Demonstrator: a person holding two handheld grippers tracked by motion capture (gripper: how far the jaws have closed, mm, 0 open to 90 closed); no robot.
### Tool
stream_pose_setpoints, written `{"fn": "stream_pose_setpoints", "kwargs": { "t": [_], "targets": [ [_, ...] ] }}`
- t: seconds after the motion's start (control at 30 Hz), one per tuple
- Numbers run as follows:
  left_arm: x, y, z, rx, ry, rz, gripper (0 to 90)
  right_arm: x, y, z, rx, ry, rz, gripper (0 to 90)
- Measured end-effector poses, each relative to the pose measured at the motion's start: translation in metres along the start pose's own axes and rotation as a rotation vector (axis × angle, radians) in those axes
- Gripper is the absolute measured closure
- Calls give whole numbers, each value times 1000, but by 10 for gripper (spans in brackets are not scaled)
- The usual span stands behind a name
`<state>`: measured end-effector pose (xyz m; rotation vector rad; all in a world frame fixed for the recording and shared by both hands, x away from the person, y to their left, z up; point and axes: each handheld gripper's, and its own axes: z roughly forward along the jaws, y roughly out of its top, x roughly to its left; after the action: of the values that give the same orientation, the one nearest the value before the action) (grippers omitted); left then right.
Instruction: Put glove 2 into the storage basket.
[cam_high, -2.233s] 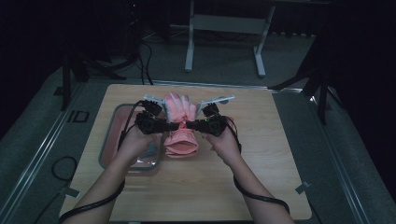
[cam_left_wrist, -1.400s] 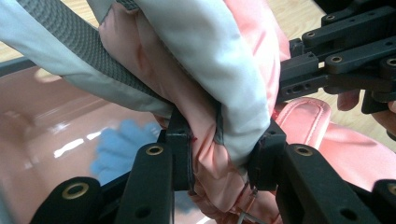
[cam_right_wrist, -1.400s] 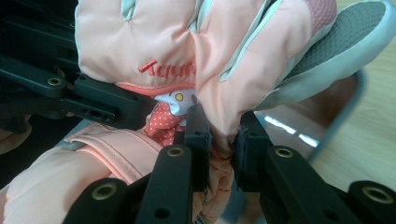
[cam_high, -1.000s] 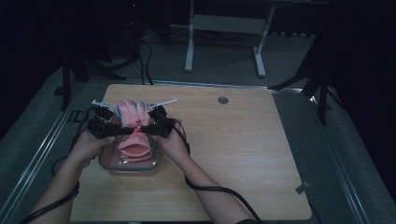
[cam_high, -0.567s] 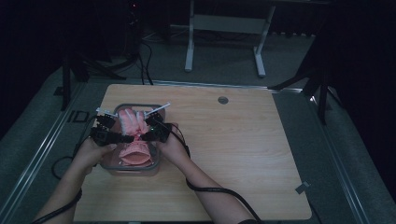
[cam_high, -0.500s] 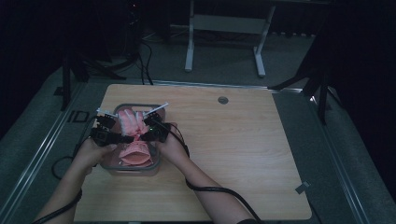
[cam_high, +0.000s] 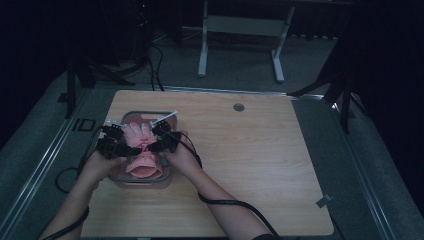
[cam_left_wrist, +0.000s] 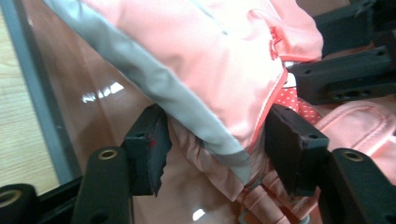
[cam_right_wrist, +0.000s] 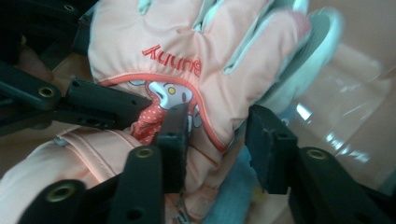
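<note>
Glove (cam_high: 140, 150) lay over tray (cam_high: 165, 176), cuff nearest person. Left gripper (cam_left_wrist: 212, 154) pinched glove's edge; right gripper (cam_right_wrist: 216, 140) pinched opposite edge. Best lowered level, both released together inside tray.

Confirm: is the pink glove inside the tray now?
Inside. The pink glove sits within the tray rim, both tongs gripping it: left tongs, right tongs.

soft cloth glove (cam_right_wrist: 187, 51), glossy tray (cam_left_wrist: 93, 88), wooden table (cam_high: 260, 150).
</note>
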<state>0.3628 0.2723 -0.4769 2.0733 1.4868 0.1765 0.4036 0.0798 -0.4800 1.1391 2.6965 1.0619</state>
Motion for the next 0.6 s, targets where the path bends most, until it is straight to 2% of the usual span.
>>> {"fn": "stream_pose_setpoints", "kwargs": {
  "t": [0.07, 0.2, 0.27, 0.33, 0.4, 0.47, 0.53, 0.6],
  "targets": [
    [-1, 1, 0, -7, 10, 1, 406, -2, 0, -3, -15, 13, 5, 510],
    [-2, 2, -2, -54, 21, 5, 370, -10, 0, -12, -46, 40, 18, 443],
    [-2, 1, -4, -82, 14, 4, 319, -15, -1, -16, -60, 76, 29, 390],
    [-1, 0, -7, -112, 3, -1, 244, -19, -1, -21, -74, 117, 21, 339],
    [-2, 0, -10, -136, 15, 2, 183, -21, -3, -25, -84, 144, 12, 262],
    [-4, 0, -14, -163, 7, 8, 163, -25, -4, -30, -94, 174, 20, 211],
    [-6, -1, -18, -193, -6, 9, 141, -28, -6, -33, -99, 162, 26, 192],
    [-9, -1, -21, -212, -3, 16, 101, -31, -7, -36, -103, 175, 25, 161]
  ]
}}
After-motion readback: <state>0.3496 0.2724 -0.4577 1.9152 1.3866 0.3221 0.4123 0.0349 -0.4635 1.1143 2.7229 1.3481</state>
